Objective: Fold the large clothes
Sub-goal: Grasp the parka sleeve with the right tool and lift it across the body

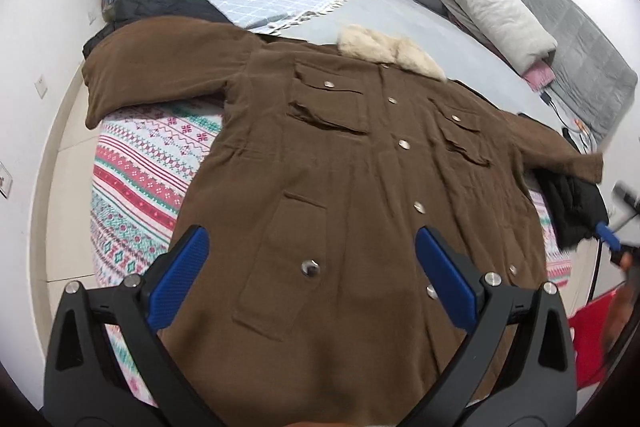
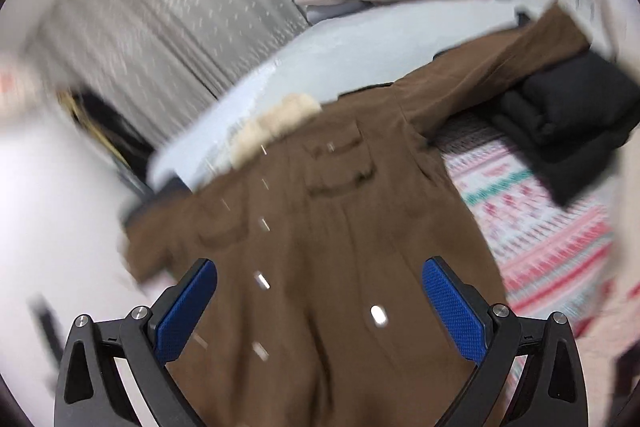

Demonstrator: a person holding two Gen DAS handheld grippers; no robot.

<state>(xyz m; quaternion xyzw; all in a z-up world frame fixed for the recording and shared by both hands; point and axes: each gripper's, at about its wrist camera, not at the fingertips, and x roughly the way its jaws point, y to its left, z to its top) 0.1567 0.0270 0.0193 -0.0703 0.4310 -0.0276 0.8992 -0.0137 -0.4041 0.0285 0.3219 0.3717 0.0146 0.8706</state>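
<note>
The brown coat (image 1: 340, 163) lies spread flat, front up, across the bed (image 1: 400, 15), and no fold shows in it yet: both sleeves reach outward, the buttoned front is closed, and the hem sits at the bed's near edge. By that layout the task looks barely begun; bringing in the 2 sleeves and folding the body over are all left to do.

The coat's long axis runs from the near edge toward the far side of the bed, with the cream fur collar (image 1: 390, 49) pointing away toward the grey sheet and the hem pointing at the cameras. Its 2 sleeves run crosswise, one toward the bed's left edge over the patterned blanket (image 1: 140, 179), the other toward the right edge, ending beside a folded black garment (image 1: 576, 207).

The left gripper (image 1: 312, 259) hovers over the lower front of the coat, jaws spread wide, gripping nothing. The right gripper (image 2: 320, 291) also has its jaws wide apart and empty above the hem area; its view is smeared by motion, so it seems to be swinging, though its exact height over the cloth is unclear.

A stack of folded bedding (image 1: 480, 3) sits at the far right corner of the bed.
</note>
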